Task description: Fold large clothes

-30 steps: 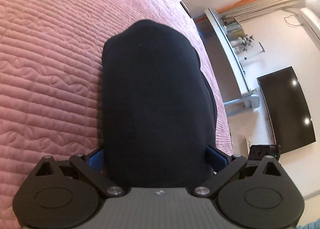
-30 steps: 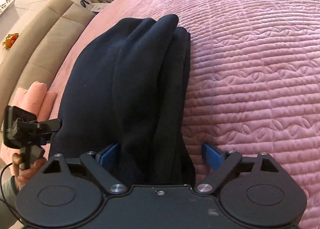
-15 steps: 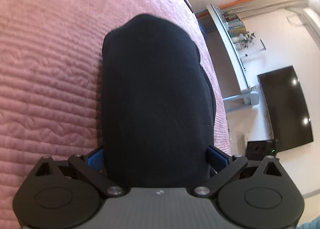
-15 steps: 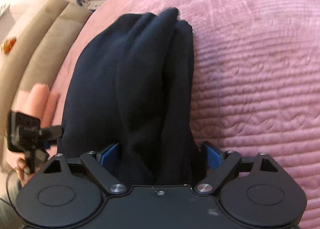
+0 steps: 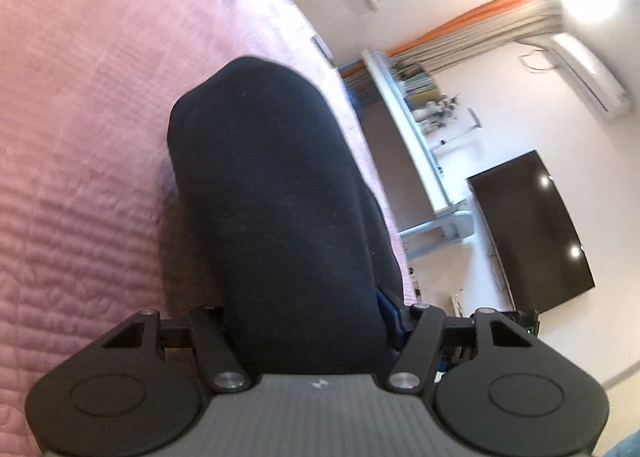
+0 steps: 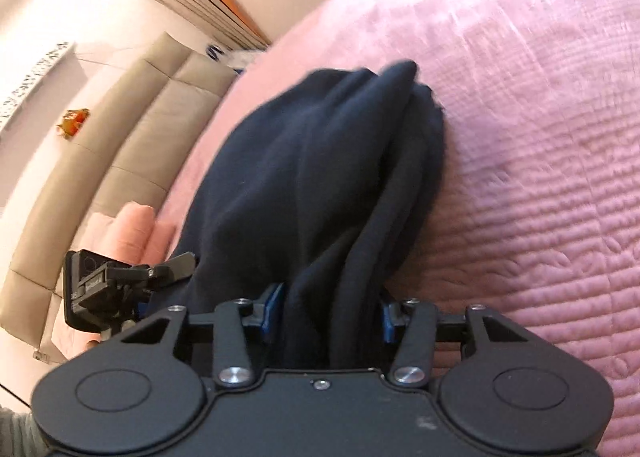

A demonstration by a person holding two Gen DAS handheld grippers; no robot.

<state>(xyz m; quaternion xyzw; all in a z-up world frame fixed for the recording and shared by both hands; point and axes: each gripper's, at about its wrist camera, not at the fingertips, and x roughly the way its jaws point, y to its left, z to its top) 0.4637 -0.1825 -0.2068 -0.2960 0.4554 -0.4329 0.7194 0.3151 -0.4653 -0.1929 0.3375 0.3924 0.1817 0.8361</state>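
Note:
A folded black garment (image 5: pixel 272 197) lies lengthwise on the pink quilted bedspread (image 5: pixel 80 137), its near end raised with a shadow under it. My left gripper (image 5: pixel 304 317) has its jaws closing on that near end, and the blue pad (image 5: pixel 388 313) on the right presses into the cloth. In the right wrist view the same garment (image 6: pixel 320 177) shows as several bunched layers. My right gripper (image 6: pixel 330 313) is closing too, with both blue pads (image 6: pixel 274 305) squeezing the layers. The far end rests on the bedspread (image 6: pixel 540 137).
Off the bed's right edge stand a dark television (image 5: pixel 528 233) and a white desk with shelves (image 5: pixel 416 145). A beige padded headboard (image 6: pixel 132 145) and folded pink clothes (image 6: pixel 132 229) lie to the left. The left gripper's body (image 6: pixel 120 281) is close beside the garment.
Both pairs of jaws have narrowed from wide apart onto the garment. Both grippers have risen and tipped up, and the garment's near end has come off the bedspread.

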